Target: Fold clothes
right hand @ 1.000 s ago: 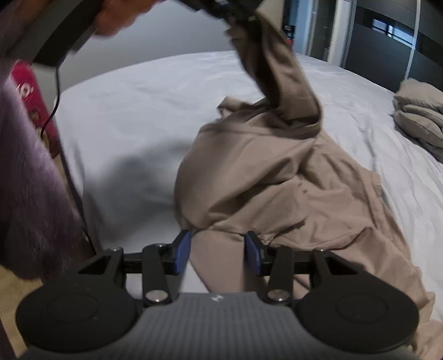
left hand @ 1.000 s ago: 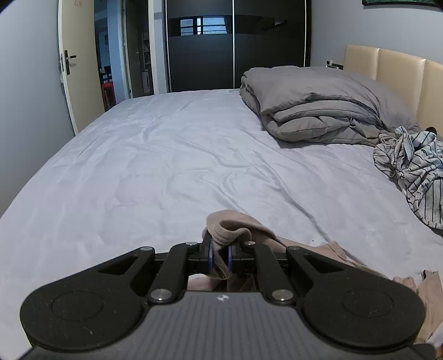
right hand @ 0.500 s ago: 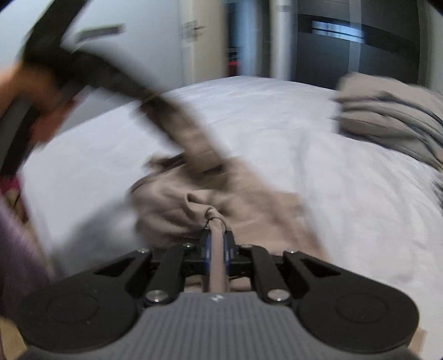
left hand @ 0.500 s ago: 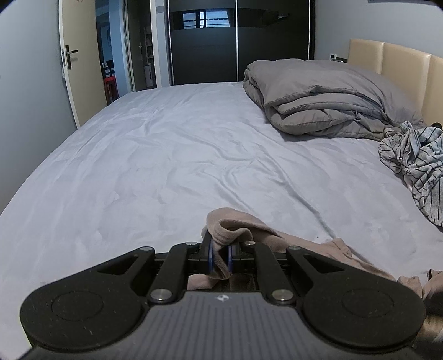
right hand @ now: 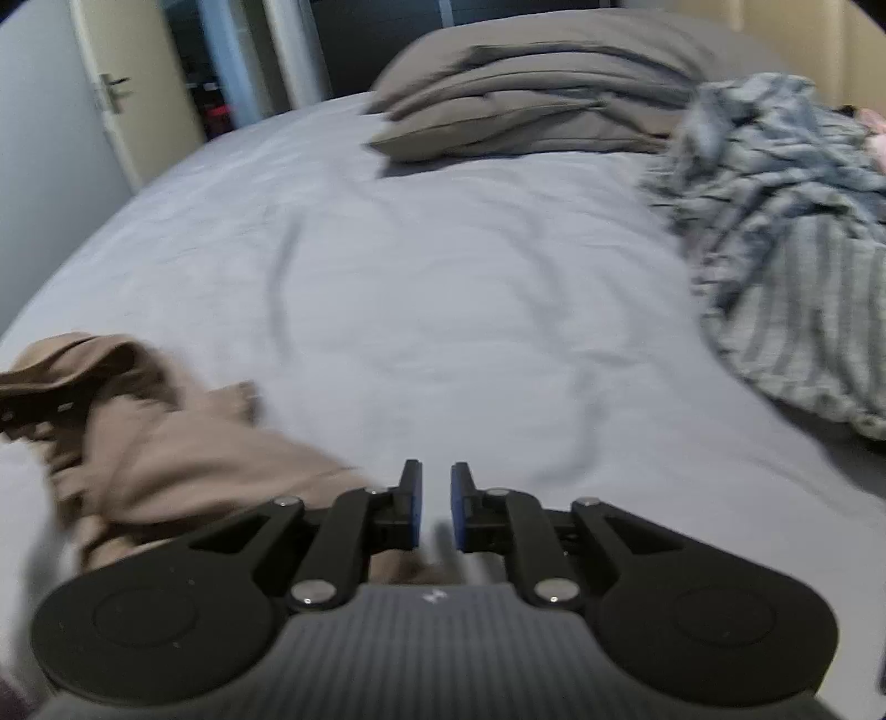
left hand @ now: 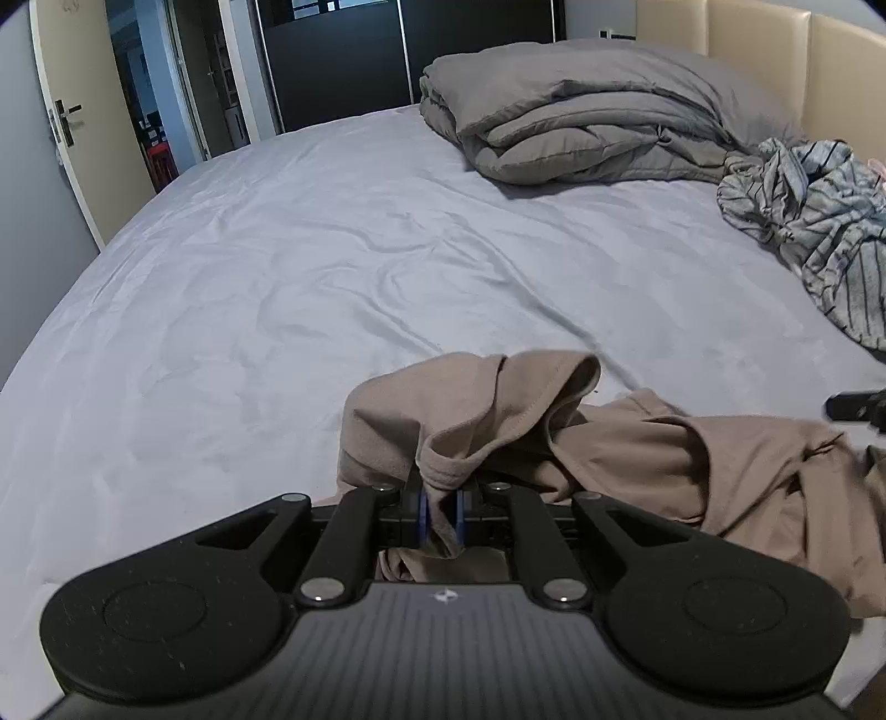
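A beige garment [left hand: 637, 459] lies crumpled on the near part of the bed, spread out to the right. My left gripper [left hand: 440, 512] is shut on a hemmed edge of it, and the cloth bunches up just ahead of the pads. In the blurred right wrist view the beige garment [right hand: 166, 448] sits to the left and runs under my right gripper [right hand: 436, 498]. Its blue pads stand a narrow slit apart, pinched on a thin bit of the cloth. The left wrist view shows the right gripper's tip [left hand: 855, 407] at the garment's far right end.
The pale grey bed sheet [left hand: 332, 266] stretches ahead. A folded grey duvet [left hand: 581, 116] lies at the head of the bed by the padded headboard [left hand: 803, 50]. A striped garment [left hand: 819, 221] is heaped at the right. An open door [left hand: 83, 138] stands at the far left.
The right gripper went from open to shut on the garment, then swung right, spreading the cloth sideways. The left gripper kept its hold and tilted down towards the bed.
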`<state>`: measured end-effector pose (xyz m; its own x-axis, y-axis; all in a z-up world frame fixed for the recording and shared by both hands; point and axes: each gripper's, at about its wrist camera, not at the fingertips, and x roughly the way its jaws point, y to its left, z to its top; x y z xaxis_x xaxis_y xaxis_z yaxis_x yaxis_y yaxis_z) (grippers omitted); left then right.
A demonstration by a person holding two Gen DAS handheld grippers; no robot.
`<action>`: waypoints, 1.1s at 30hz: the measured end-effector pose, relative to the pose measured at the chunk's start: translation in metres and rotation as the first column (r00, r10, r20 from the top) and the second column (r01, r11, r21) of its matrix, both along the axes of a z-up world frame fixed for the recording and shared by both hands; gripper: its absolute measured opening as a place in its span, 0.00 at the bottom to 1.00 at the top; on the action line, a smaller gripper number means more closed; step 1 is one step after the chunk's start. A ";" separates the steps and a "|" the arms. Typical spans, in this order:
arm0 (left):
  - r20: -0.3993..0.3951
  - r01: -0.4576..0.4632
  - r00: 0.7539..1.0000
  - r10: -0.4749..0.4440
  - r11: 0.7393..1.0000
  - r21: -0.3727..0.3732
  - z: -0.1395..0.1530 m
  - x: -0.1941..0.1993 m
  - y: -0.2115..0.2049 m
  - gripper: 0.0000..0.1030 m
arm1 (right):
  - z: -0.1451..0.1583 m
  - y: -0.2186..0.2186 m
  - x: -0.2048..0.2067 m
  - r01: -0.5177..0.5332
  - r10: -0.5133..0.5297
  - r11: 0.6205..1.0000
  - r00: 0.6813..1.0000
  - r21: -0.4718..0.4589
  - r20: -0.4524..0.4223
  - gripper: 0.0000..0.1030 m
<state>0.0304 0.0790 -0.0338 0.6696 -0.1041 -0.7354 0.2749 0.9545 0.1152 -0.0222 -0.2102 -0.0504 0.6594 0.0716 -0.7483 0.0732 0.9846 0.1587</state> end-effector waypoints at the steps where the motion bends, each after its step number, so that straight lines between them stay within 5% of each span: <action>1: 0.000 -0.002 1.000 0.002 1.000 0.000 -0.001 0.001 0.000 0.06 | 0.002 -0.001 -0.001 0.000 0.000 1.000 1.000 0.004 0.015 0.13; 4: 0.006 -0.011 1.000 0.011 1.000 -0.006 0.000 0.002 0.001 0.06 | 0.011 0.015 -0.008 -0.107 0.107 0.994 0.991 0.001 0.085 0.13; 9: 0.010 -0.017 1.000 0.017 1.000 -0.015 0.002 0.002 0.003 0.06 | 0.021 0.064 -0.029 -0.328 0.328 0.944 0.929 -0.032 0.169 0.14; 13: 0.011 -0.019 1.000 0.019 1.000 -0.022 0.003 0.002 0.006 0.06 | 0.018 0.104 -0.036 -0.452 0.461 0.888 0.871 -0.088 0.170 0.42; 19: 0.012 -0.025 1.000 0.025 0.999 -0.035 0.004 0.004 0.009 0.06 | 0.001 0.147 -0.036 -0.530 0.574 0.802 0.811 -0.277 0.112 0.44; 21: 0.013 -0.028 1.000 0.028 0.999 -0.040 0.004 0.005 0.010 0.06 | -0.005 0.153 -0.032 -0.517 0.579 0.784 0.808 -0.344 0.104 0.32; 22: 0.013 -0.029 0.999 0.030 0.999 -0.042 0.004 0.005 0.010 0.06 | -0.004 0.151 -0.029 -0.513 0.575 0.788 0.811 -0.341 0.110 0.08; 23: 0.014 -0.031 0.999 0.031 0.999 -0.045 0.004 0.006 0.011 0.06 | 0.000 0.147 -0.025 -0.505 0.564 0.802 0.817 -0.320 0.123 0.06; 31: 0.016 -0.043 0.999 0.044 0.997 -0.064 0.004 0.010 0.015 0.06 | 0.027 0.096 0.011 -0.339 0.385 0.913 0.900 -0.225 0.205 0.04; 33: 0.017 -0.046 0.999 0.047 0.997 -0.069 0.004 0.011 0.016 0.06 | 0.030 0.091 0.009 -0.349 0.390 0.916 0.891 -0.197 0.233 0.08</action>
